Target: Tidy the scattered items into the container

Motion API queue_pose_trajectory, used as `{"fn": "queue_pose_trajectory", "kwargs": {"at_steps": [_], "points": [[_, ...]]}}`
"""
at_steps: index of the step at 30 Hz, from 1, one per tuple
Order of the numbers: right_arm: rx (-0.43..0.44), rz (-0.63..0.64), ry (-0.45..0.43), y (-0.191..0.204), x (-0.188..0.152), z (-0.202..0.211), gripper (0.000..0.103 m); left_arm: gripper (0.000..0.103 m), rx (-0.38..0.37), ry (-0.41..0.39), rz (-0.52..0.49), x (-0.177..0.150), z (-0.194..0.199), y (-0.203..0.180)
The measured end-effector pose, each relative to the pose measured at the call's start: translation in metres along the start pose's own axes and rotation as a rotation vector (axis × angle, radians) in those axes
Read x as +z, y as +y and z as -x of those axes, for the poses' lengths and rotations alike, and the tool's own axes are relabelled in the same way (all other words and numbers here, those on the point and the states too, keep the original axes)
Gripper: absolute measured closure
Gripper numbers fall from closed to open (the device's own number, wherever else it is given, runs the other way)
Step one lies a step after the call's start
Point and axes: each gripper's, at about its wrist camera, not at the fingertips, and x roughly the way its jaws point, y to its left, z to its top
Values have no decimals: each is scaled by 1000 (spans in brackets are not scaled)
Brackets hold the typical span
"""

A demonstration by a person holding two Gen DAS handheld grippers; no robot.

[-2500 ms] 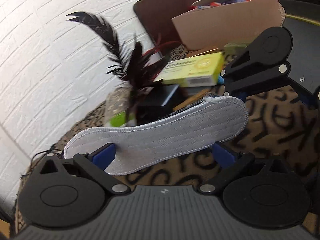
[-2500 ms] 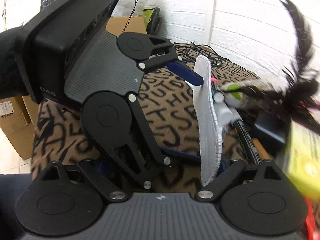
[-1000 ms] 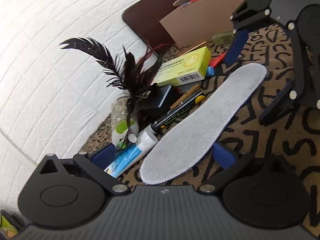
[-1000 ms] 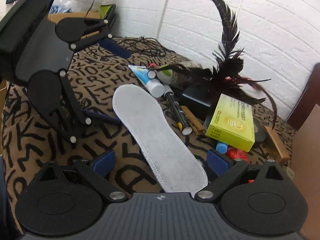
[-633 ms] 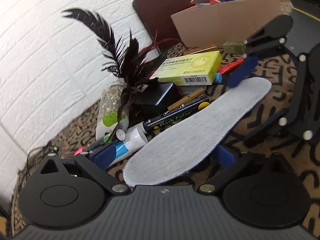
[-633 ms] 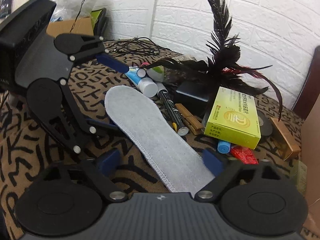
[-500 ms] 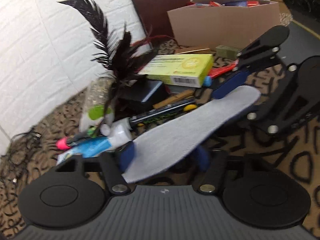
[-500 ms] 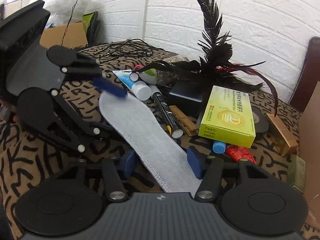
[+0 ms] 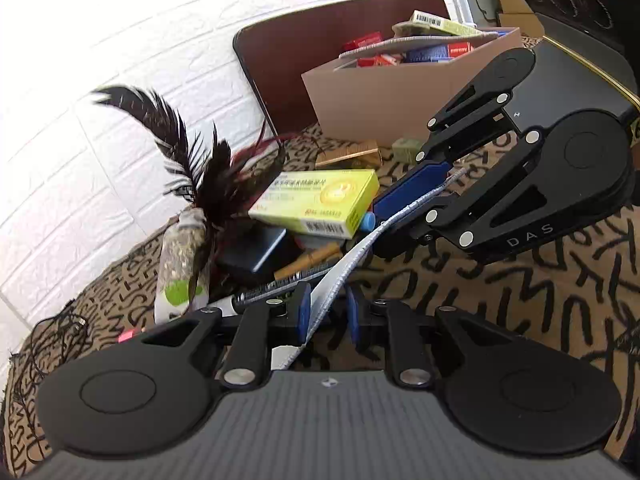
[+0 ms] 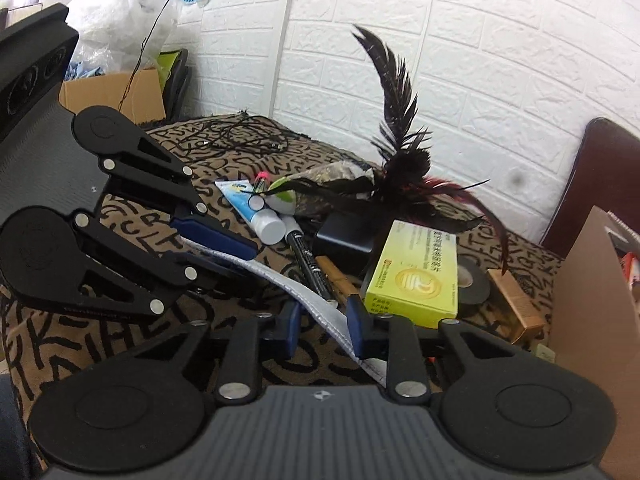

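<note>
Both grippers have the flat grey felt shoe insole point(image 9: 362, 246) between their blue pads, one at each end, and it hangs edge-on between the two, off the brown cloth with black lettering point(image 9: 540, 292). The left gripper point(image 9: 327, 318) has its jaws narrow and closing; the insole runs up out of them, touching the left pad, though I can't tell if the right pad is pressing it too. The right gripper point(image 10: 322, 330) is the same deal: jaws narrow and closing, with the insole's other end lying against its right pad. In the left wrist view the right gripper's blue pad sits on the far end of the insole, ahead and to the right of the jaws. Just past the left jaws, to the left, is the clutter: a yellow-green cardboard carton point(image 9: 318, 204), a black marker pen point(image 10: 310, 262), a black feather bunch point(image 9: 192, 168) and a white-capped blue tube point(image 10: 250, 208). The brown cardboard box point(image 9: 400, 96), already holding small packets, stands well beyond the left jaws against a dark brown chair back point(image 9: 288, 56).
</note>
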Motion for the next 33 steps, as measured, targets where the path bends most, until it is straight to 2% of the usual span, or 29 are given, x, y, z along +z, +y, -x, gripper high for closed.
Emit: {"fn": "queue_pose_trajectory", "kwargs": {"at_steps": [6, 9, 14, 17, 18, 24, 33], "points": [[-21, -7, -36, -5, 3, 16, 81, 83, 3, -54, -36, 17, 10, -6], [-30, -8, -26, -8, 0, 14, 82, 83, 11, -28, -68, 16, 0, -10], [-18, -11, 30, -10, -13, -3, 84, 83, 35, 80, -108, -6, -31, -18], [-9, -39, 37, -12, -18, -7, 84, 84, 33, 87, -100, -13, -38, -20], [-10, -42, 36, -12, -19, -7, 84, 88, 39, 83, -97, -13, -39, -19], [-34, -57, -19, -14, -13, 6, 85, 93, 73, 5, -65, 0, -24, -13], [-145, -43, -142, -35, 12, 52, 85, 93, 116, -147, -91, 50, -7, -18]]}}
